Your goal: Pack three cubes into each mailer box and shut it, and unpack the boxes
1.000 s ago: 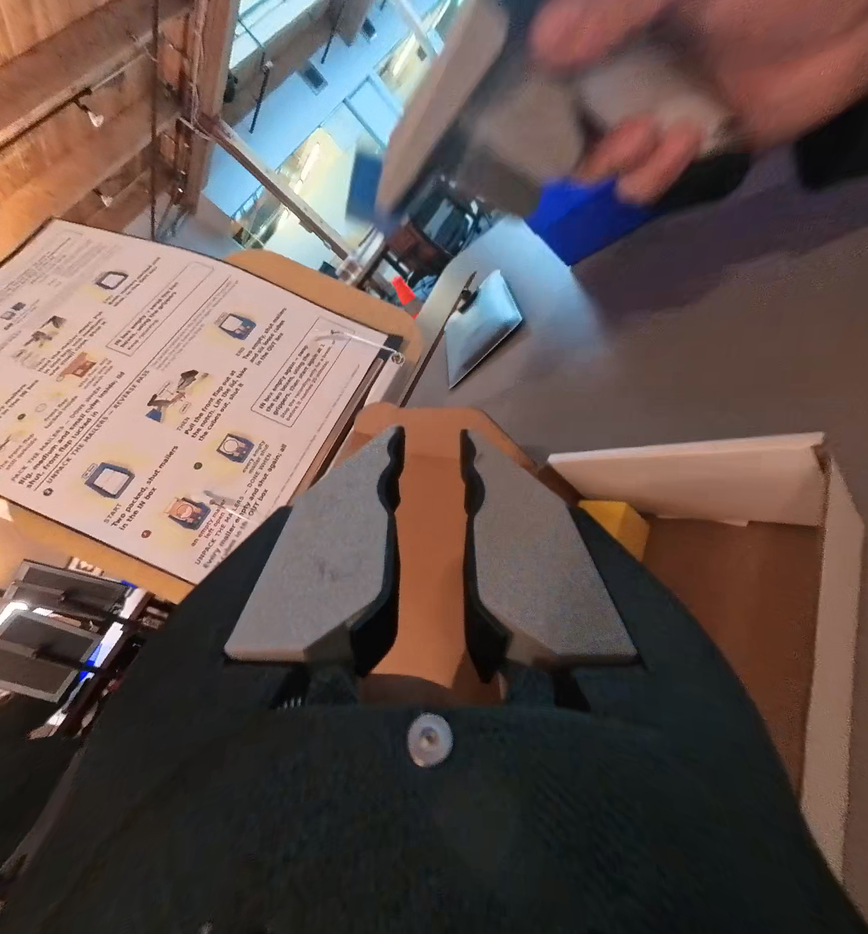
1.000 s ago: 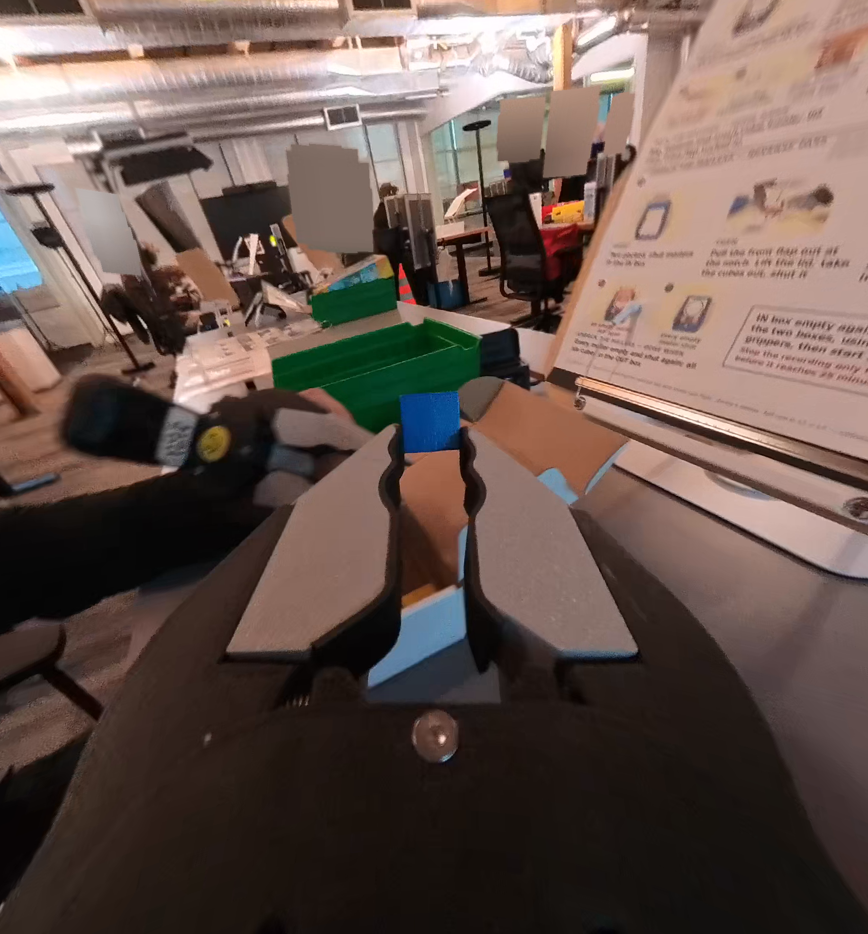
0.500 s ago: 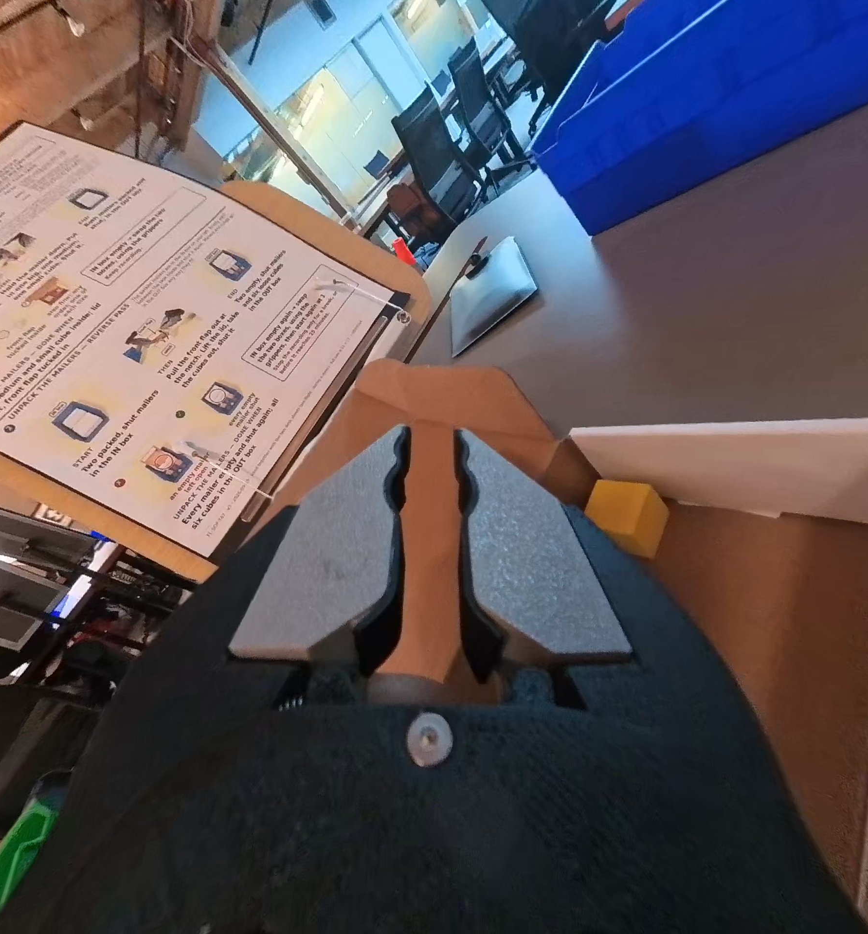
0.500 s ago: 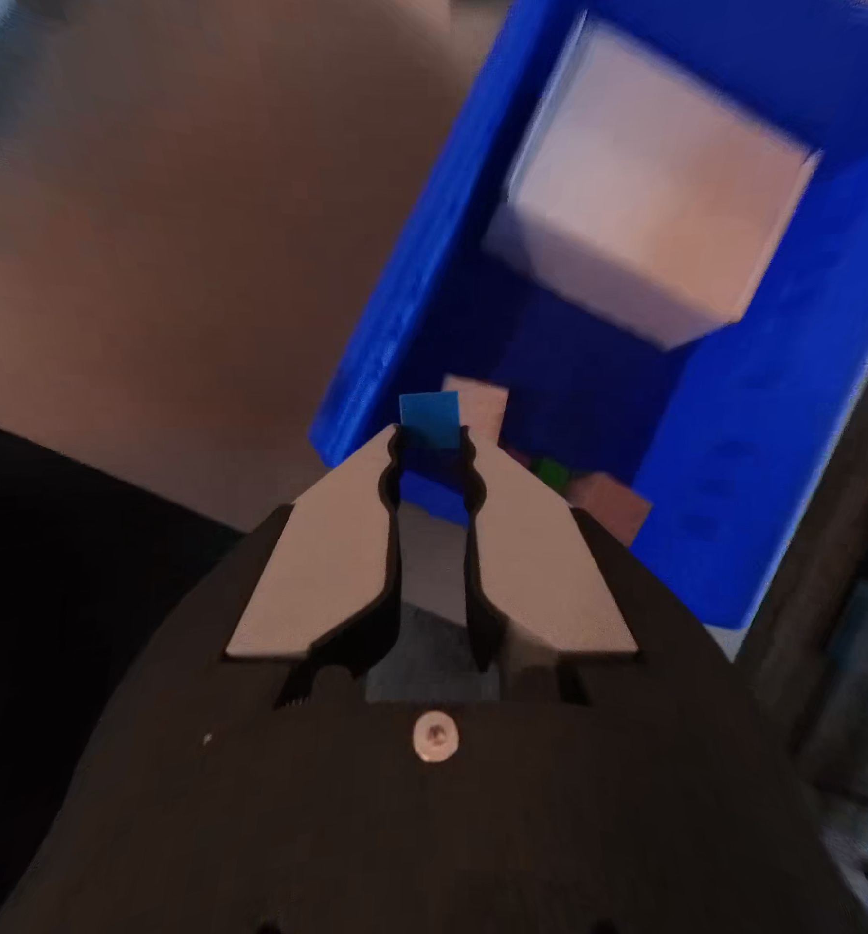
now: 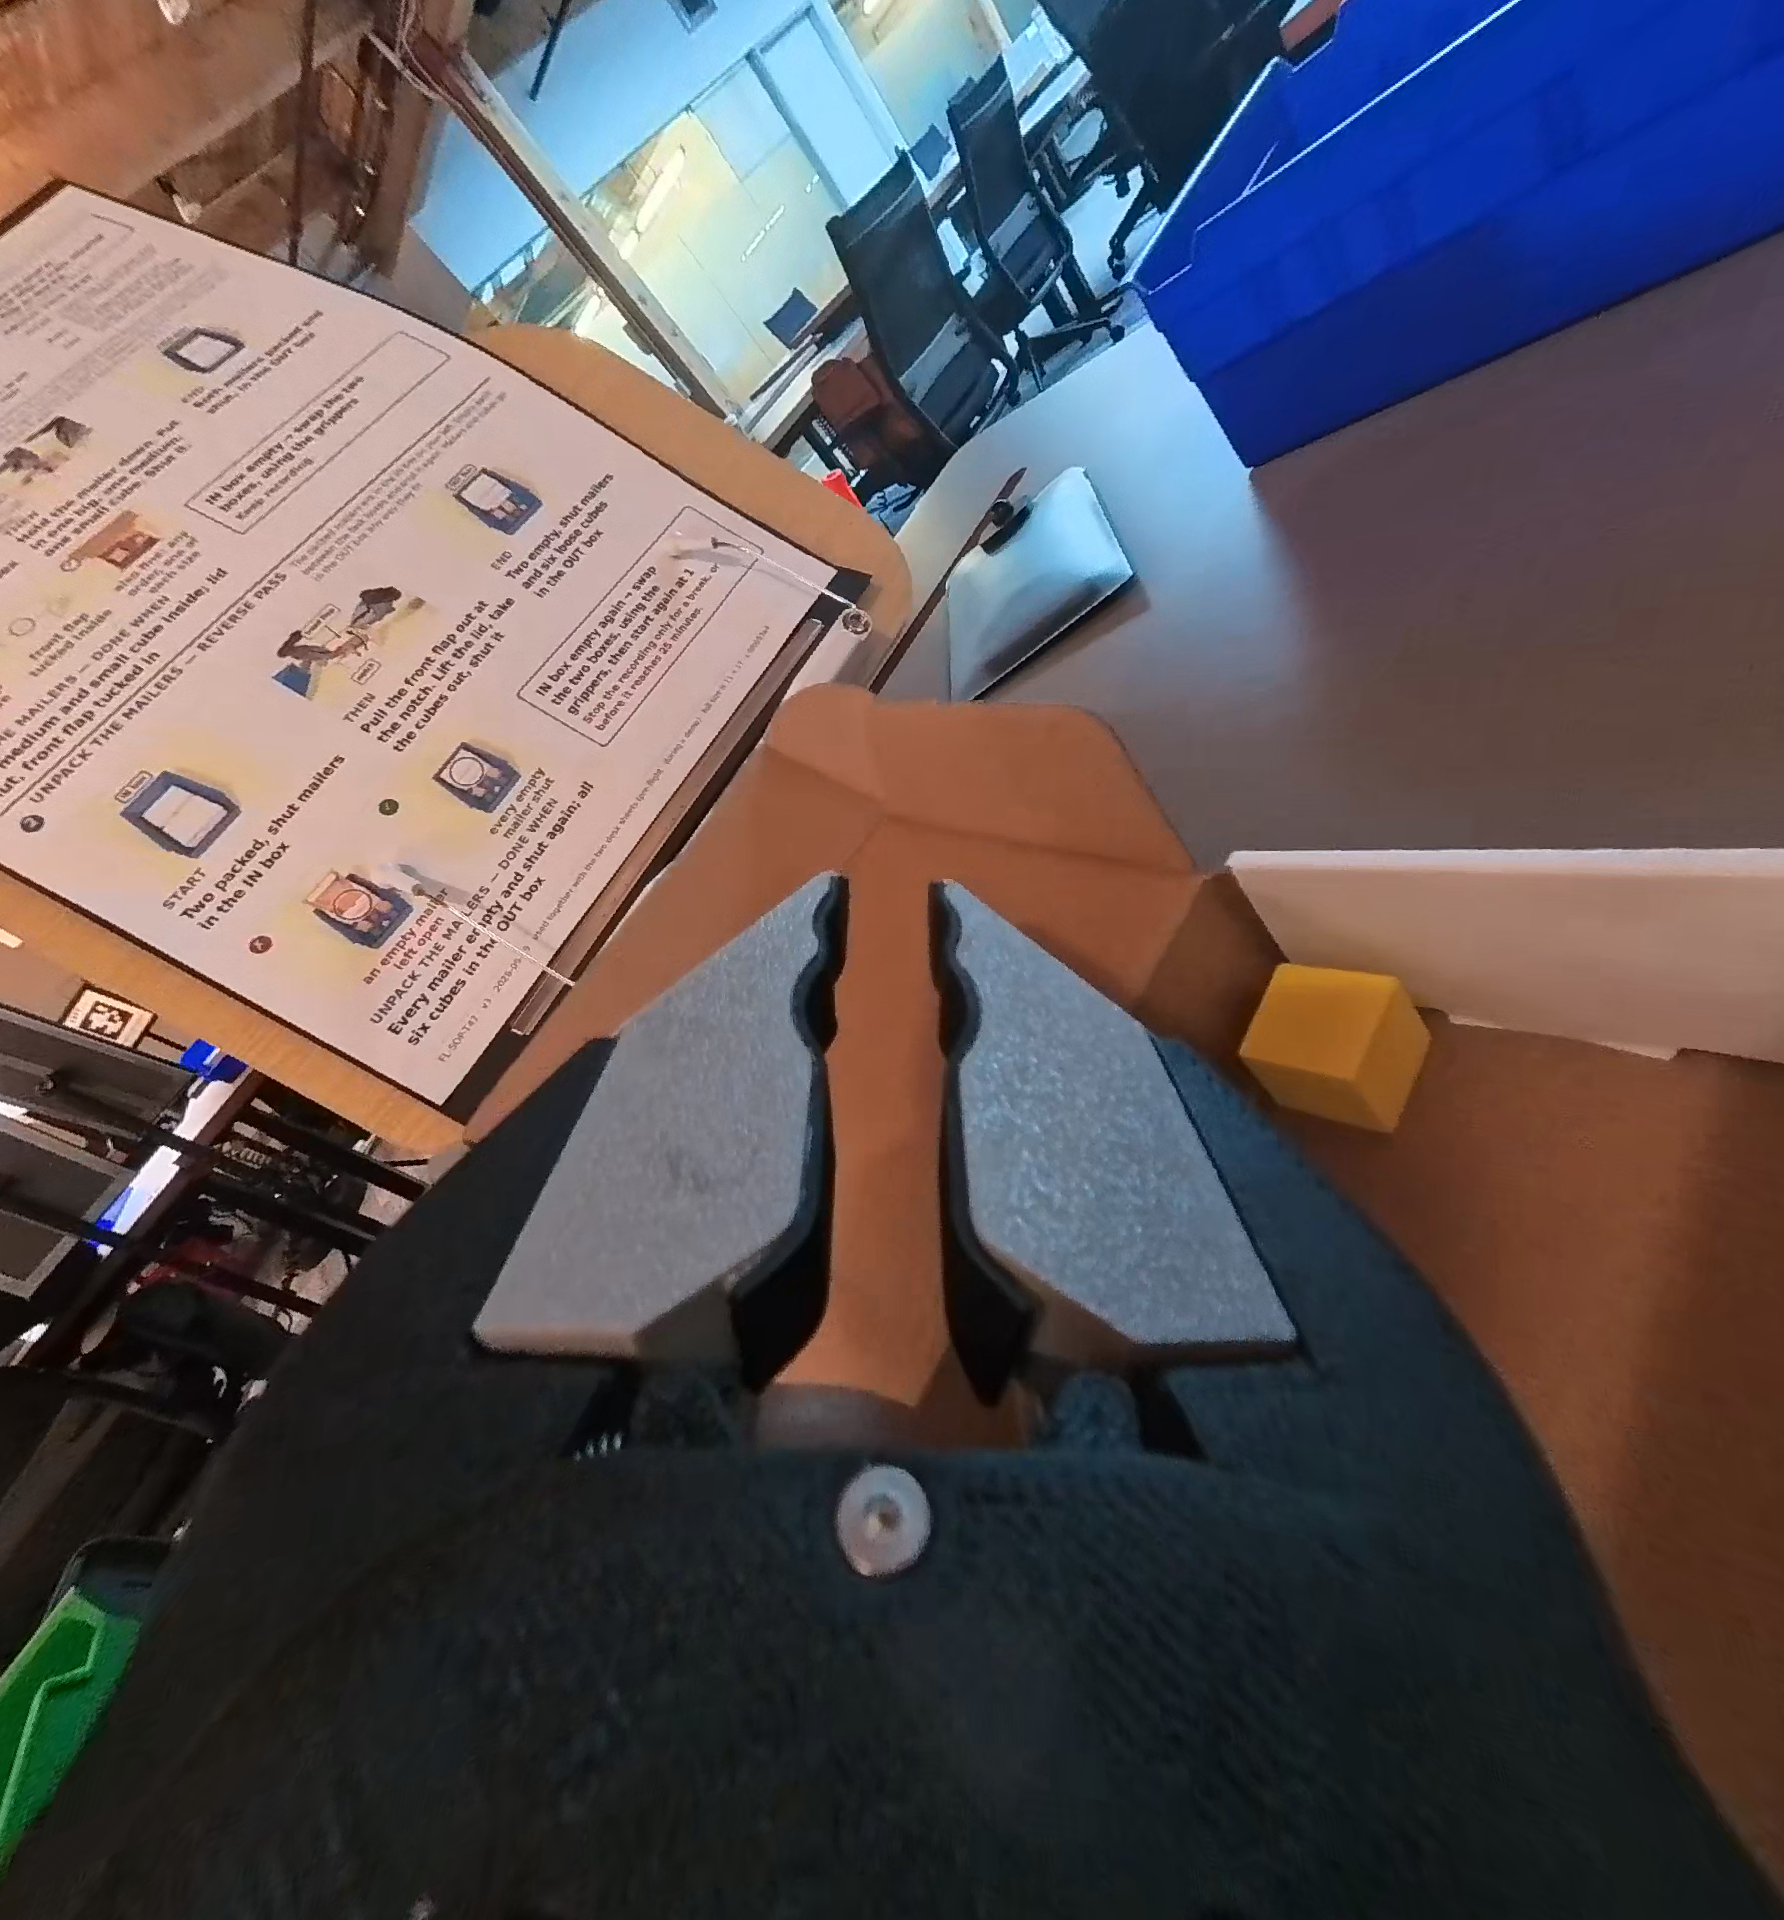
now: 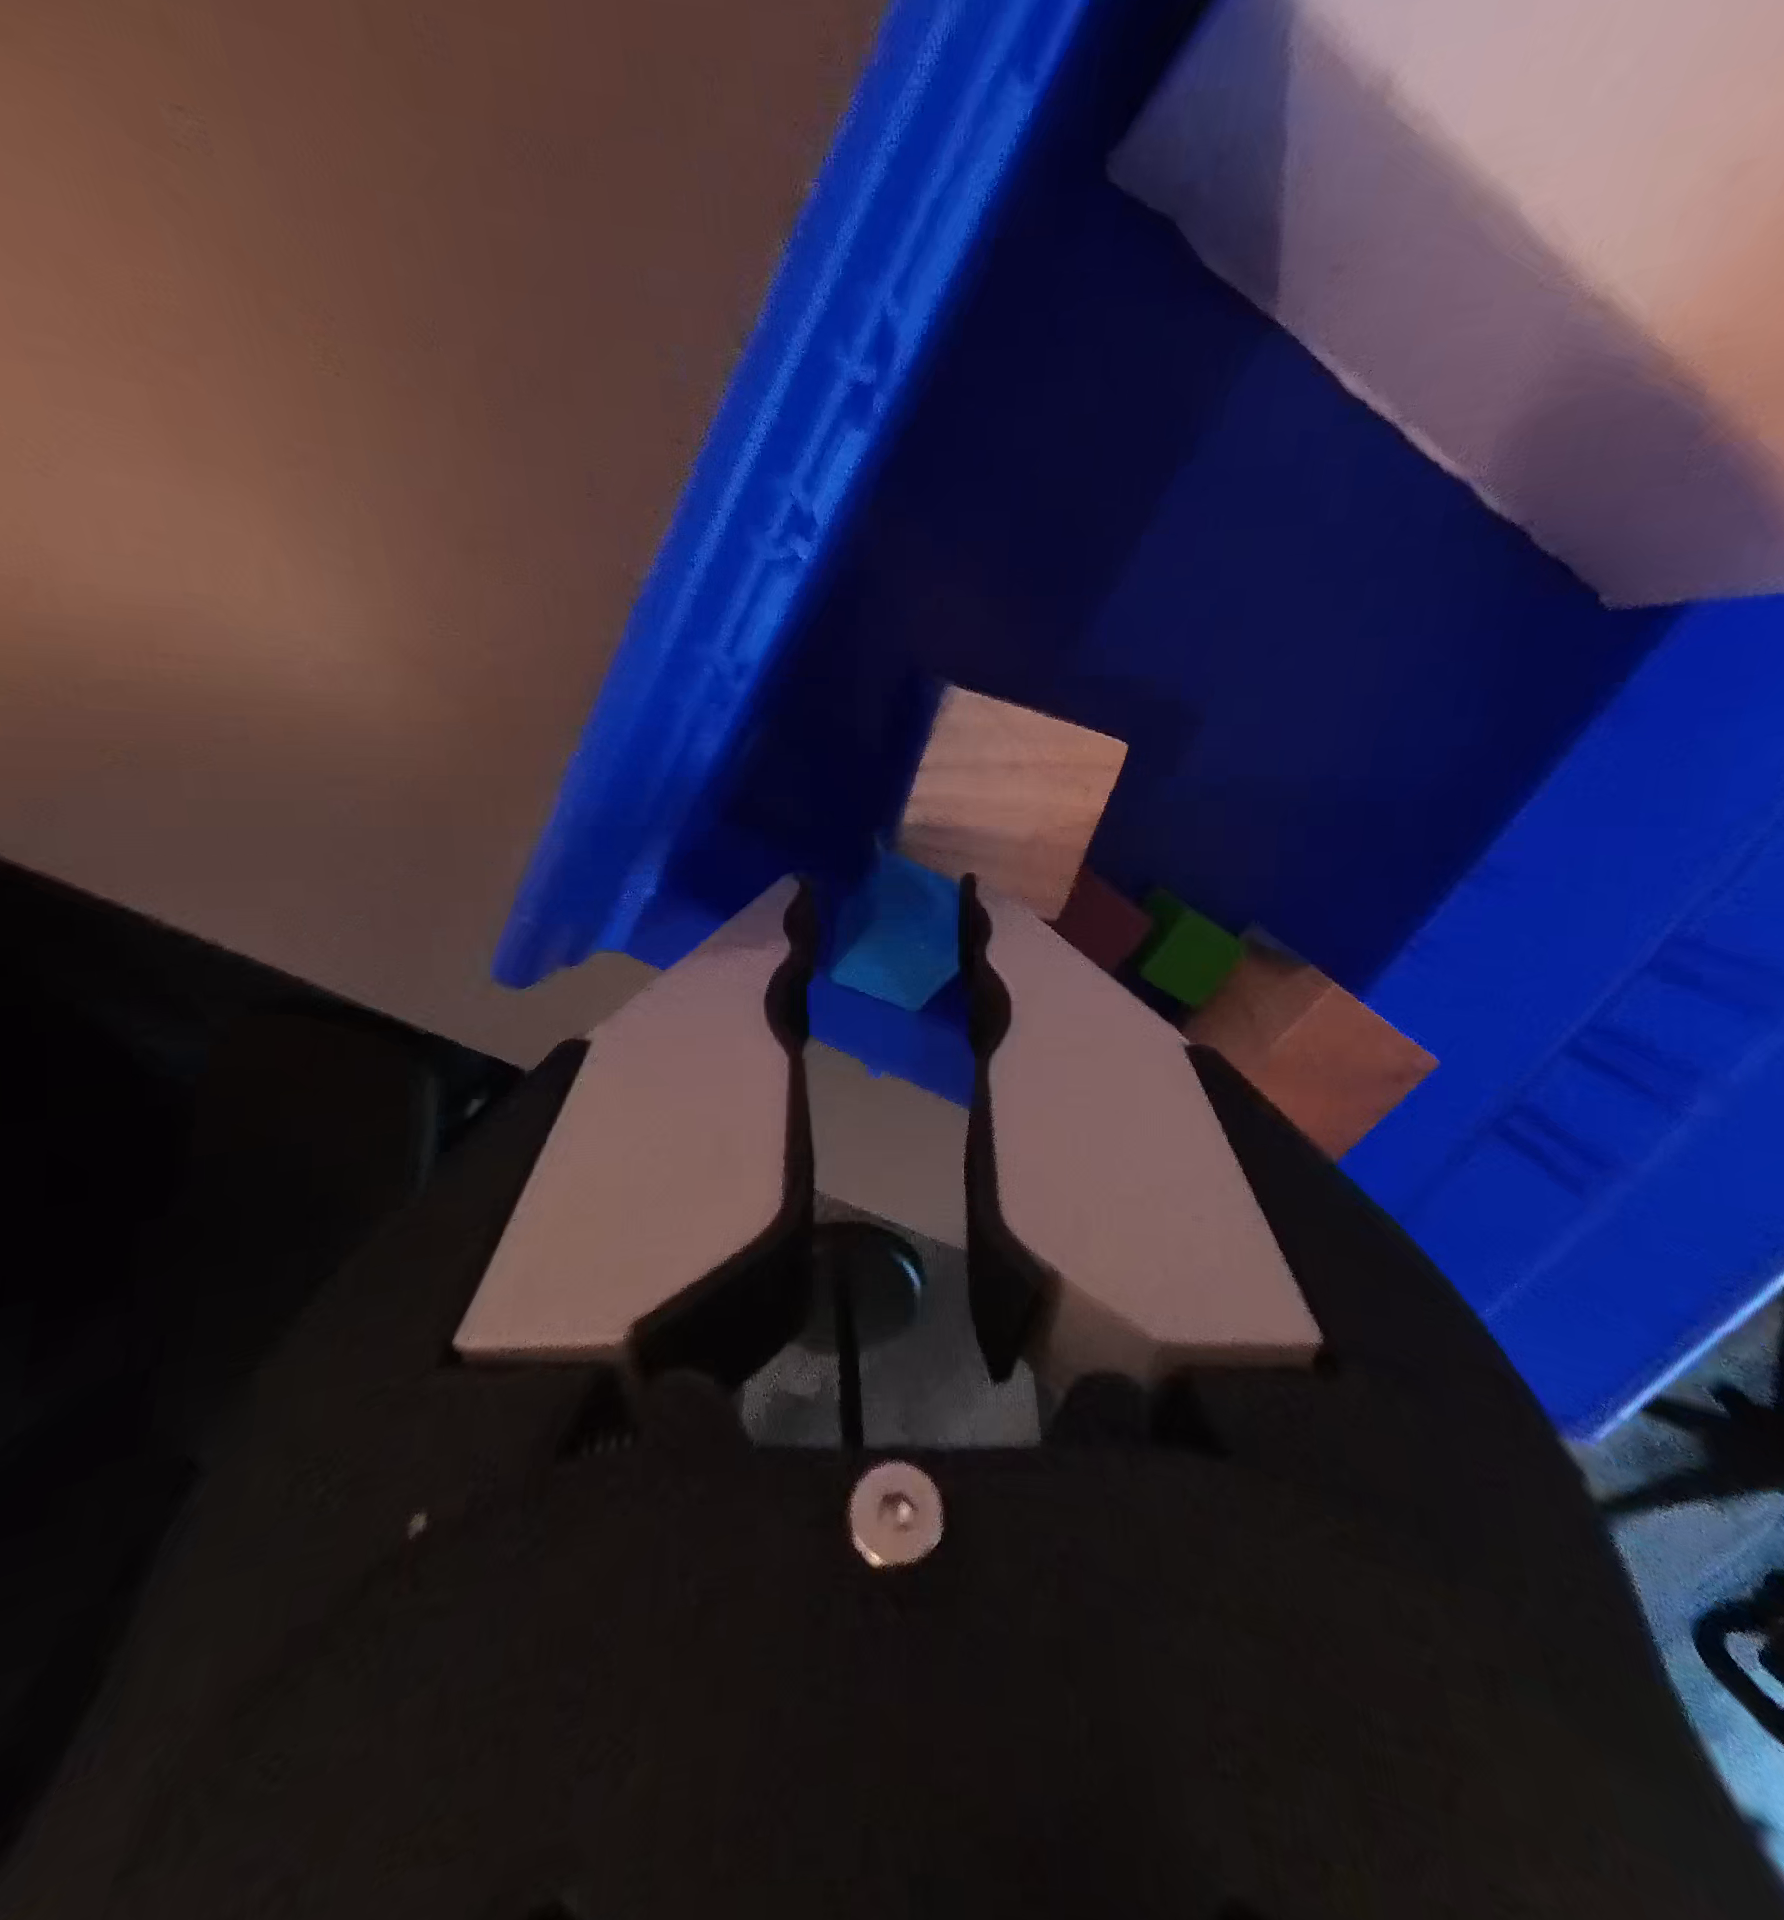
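While cardboard sits between left claw (image 5: 883,914), yellow cube (image 5: 1335,1044) rests boxed.

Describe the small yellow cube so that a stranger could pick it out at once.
Find the open brown cardboard mailer box on the grey table. Inside, in the corner against its white wall, sits the small yellow cube, the only cube and the only bright thing in the box.

small cube (image 5: 1333,1044) lies in the mailer box (image 5: 1553,1299), against its wall.
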{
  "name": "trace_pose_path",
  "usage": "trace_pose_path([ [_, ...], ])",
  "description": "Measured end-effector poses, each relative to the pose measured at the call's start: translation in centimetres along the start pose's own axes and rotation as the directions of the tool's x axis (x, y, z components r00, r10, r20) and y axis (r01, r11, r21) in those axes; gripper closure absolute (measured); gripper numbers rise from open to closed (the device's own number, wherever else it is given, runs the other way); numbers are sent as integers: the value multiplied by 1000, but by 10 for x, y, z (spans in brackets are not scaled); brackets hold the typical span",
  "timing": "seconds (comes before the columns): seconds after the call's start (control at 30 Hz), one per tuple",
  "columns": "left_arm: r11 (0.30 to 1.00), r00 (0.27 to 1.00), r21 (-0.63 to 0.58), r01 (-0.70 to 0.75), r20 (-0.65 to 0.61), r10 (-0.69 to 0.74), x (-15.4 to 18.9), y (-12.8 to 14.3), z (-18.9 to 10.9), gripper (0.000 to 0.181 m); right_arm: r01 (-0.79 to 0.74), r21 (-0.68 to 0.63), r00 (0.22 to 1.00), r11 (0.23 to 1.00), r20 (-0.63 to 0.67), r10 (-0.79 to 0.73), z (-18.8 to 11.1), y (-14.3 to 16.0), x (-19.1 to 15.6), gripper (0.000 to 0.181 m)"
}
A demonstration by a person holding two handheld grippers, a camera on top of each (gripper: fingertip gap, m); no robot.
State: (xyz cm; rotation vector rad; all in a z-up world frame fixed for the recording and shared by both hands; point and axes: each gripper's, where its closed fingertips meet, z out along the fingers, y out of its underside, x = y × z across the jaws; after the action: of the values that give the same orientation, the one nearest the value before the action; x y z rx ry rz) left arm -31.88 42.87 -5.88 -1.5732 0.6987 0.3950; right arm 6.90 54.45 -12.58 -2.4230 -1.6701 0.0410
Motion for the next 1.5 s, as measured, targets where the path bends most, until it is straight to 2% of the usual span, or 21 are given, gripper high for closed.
trace_pose_path([
  [0.1,1000,1000,-2,2,3,-2,-1,1,0,168,-2,63,998,998,57,-1,-11,-8,-7,157],
  [0.17,1000,1000,-6,5,1,-5,-1,2,0,168,-30,80,999,996,45,26,-15,-8,-1,160],
  [0.33,1000,1000,-9,-6,3,6,-1,2,0,168,-33,-2,999,999,6,33,8,7,7,164],
  [0.4,1000,1000,-9,-5,4,5,-1,2,0,168,-39,19,999,999,4,39,9,3,8,180],
  [0.43,1000,1000,-8,-3,5,3,-1,2,0,168,-43,35,999,998,11,42,10,-1,7,181],
  [0.53,1000,1000,-8,0,4,0,-1,3,0,168,-50,81,997,995,68,44,7,-9,0,172],
  [0.57,1000,1000,-8,1,3,-1,-2,3,0,168,-53,81,998,995,45,49,4,-9,4,171],
  [0.67,1000,1000,-17,-1,1,1,-1,4,0,168,-68,138,997,988,-17,71,-11,-14,14,168],
  [0.77,1000,1000,-25,16,-9,-16,-3,6,0,167,-71,297,994,952,-59,93,-42,-35,13,161],
  [0.83,997,997,-39,65,-29,-66,-6,9,-2,166,-62,437,986,897,-111,122,-74,-53,11,157],
  [0.9,990,987,-56,133,-83,-137,-4,12,-4,166,-32,570,993,821,-75,91,-107,-73,-14,154],
  [0.97,982,977,-87,165,-119,-175,-1,13,-5,166,5,682,1000,731,9,-15,-136,-98,-57,150],
  [1.07,978,959,-130,163,-213,-189,16,7,-11,155,78,762,963,643,109,-247,-154,-130,-133,147],
  [1.17,982,927,-115,151,-328,-181,39,-10,-19,146,158,776,910,610,124,-394,-137,-169,-182,146],
  [1.27,984,892,-112,141,-417,-175,58,-18,-26,141,174,801,903,572,102,-418,-106,-226,-196,145],
  [1.4,980,884,-161,119,-433,-178,65,-6,-22,142,76,867,923,492,125,-363,-59,-302,-182,136],
  [1.5,977,877,-161,142,-438,-199,63,-6,-24,146,-27,911,947,412,156,-282,-29,-329,-160,138],
])
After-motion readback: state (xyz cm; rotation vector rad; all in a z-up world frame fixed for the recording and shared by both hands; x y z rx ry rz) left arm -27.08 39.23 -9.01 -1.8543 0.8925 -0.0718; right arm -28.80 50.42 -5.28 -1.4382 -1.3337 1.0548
